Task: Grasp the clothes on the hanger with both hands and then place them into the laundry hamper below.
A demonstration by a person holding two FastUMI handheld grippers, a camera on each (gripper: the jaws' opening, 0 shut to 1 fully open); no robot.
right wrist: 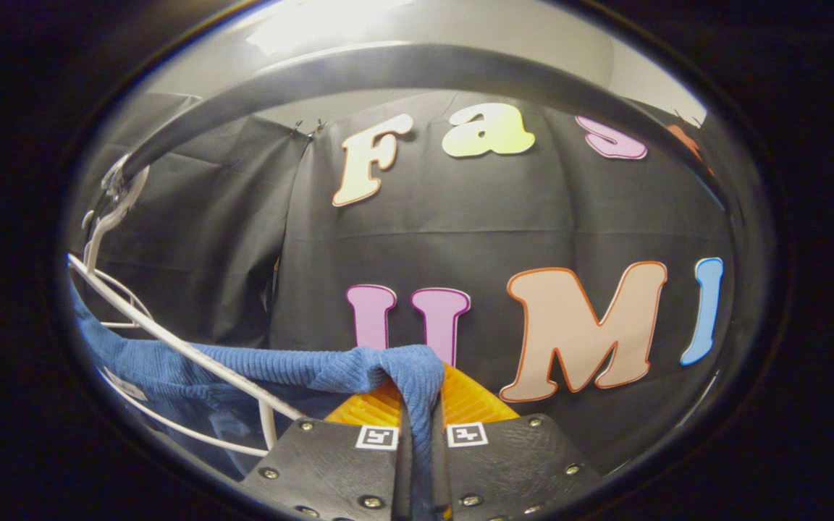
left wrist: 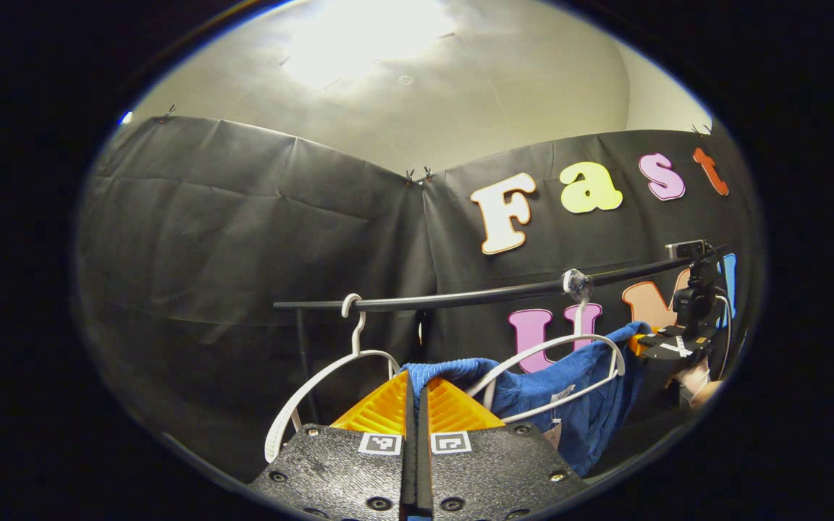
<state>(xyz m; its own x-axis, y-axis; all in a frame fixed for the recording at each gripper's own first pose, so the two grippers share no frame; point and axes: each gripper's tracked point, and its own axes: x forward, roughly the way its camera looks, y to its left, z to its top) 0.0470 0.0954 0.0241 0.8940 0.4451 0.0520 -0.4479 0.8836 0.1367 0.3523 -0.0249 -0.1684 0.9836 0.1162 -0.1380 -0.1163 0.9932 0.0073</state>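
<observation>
Orange ribbed fingers of the left gripper (left wrist: pixel 417 405) stand pressed together in the left gripper view, with a fold of the blue corduroy garment (left wrist: pixel 569 394) rising just behind their tips; whether cloth is pinched between them cannot be told from this view. In the right gripper view, the right gripper (right wrist: pixel 420 412) is clenched on an edge of the same garment (right wrist: pixel 279 365), the blue cloth running down between its two orange fingers. The garment hangs on a white wire hanger (left wrist: pixel 583 347), hooked over the black horizontal rail (left wrist: pixel 475 295); a second, bare white hanger (left wrist: pixel 330 369) hangs to its left. Across the garment, the left gripper view also shows the right gripper (left wrist: pixel 667 347) at the cloth's far shoulder. Judged step: grasping with both hands, the right grip secured. The next move probably calls for drawing both shoulders off the hanger arms together, then lowering the cloth towards the hamper, which lies below these views.
</observation>
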